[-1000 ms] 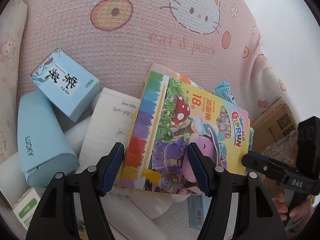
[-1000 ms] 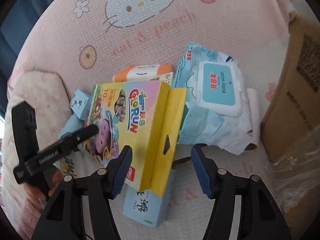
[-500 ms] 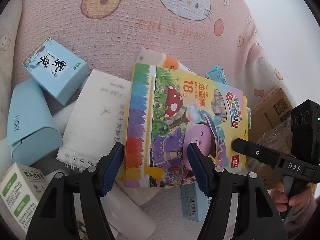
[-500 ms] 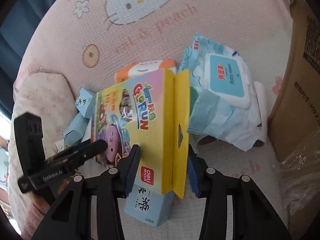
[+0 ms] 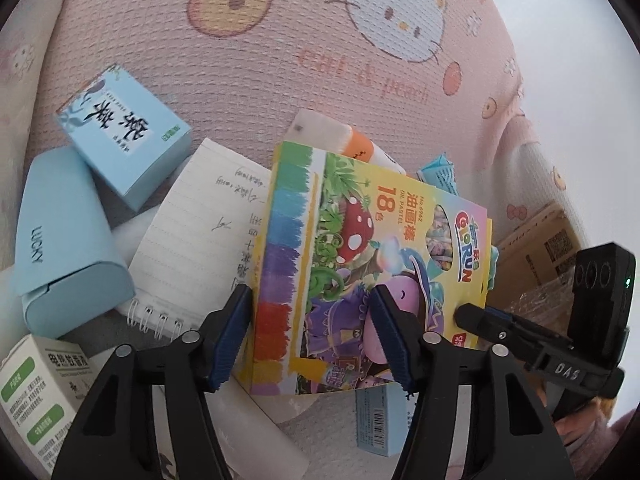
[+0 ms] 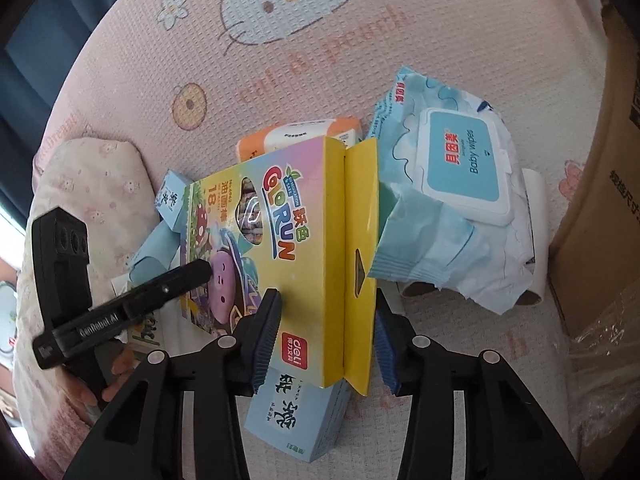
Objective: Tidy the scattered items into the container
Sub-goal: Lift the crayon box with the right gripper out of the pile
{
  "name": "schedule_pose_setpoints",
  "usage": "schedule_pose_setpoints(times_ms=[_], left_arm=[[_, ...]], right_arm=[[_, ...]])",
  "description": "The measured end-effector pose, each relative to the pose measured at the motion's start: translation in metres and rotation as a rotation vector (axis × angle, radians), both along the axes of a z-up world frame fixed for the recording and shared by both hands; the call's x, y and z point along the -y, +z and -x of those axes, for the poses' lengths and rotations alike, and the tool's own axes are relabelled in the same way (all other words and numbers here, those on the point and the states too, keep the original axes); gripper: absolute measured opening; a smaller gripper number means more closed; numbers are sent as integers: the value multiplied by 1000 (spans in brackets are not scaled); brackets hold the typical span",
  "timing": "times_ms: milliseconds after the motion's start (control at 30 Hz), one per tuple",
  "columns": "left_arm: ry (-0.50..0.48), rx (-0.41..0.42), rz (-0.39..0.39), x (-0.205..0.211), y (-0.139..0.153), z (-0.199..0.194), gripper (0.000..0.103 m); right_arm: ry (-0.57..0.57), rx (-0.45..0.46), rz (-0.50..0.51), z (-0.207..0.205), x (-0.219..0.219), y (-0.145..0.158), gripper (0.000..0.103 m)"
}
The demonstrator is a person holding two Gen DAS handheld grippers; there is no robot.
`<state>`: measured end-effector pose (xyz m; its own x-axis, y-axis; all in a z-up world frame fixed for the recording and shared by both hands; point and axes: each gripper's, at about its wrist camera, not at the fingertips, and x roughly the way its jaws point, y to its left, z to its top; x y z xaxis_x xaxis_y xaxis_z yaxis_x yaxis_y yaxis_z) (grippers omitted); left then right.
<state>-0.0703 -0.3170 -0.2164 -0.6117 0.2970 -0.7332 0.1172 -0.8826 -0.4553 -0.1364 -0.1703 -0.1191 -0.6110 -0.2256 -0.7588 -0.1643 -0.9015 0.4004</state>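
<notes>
Here the right hand-held gripper (image 6: 326,336) pinches the pastel box's (image 6: 304,256) yellow end, while the left hand-held gripper (image 5: 310,330) straddles it, spread.

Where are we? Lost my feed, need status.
Right gripper clamped on the crayon box end. Left gripper open, straddling its other edge. Baby wipes pack lies against the box.
</notes>
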Motion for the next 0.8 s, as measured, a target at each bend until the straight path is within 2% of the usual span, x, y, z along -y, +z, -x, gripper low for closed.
schedule_pose_setpoints(times_ms=[200, 367, 500, 800], left_arm=[[46, -22, 37, -3, 15, -12, 59], [82, -54, 34, -1, 31, -23, 57], [101, -91, 23, -4, 45, -32, 57], [114, -172, 63, -21, 83, -46, 56]], right_arm=[[48, -27, -87, 1, 13, 9, 42], [62, -70, -64, 1, 14, 21, 42], [76, -108, -99, -4, 18, 39, 42], [83, -172, -122, -21, 19, 73, 42]])
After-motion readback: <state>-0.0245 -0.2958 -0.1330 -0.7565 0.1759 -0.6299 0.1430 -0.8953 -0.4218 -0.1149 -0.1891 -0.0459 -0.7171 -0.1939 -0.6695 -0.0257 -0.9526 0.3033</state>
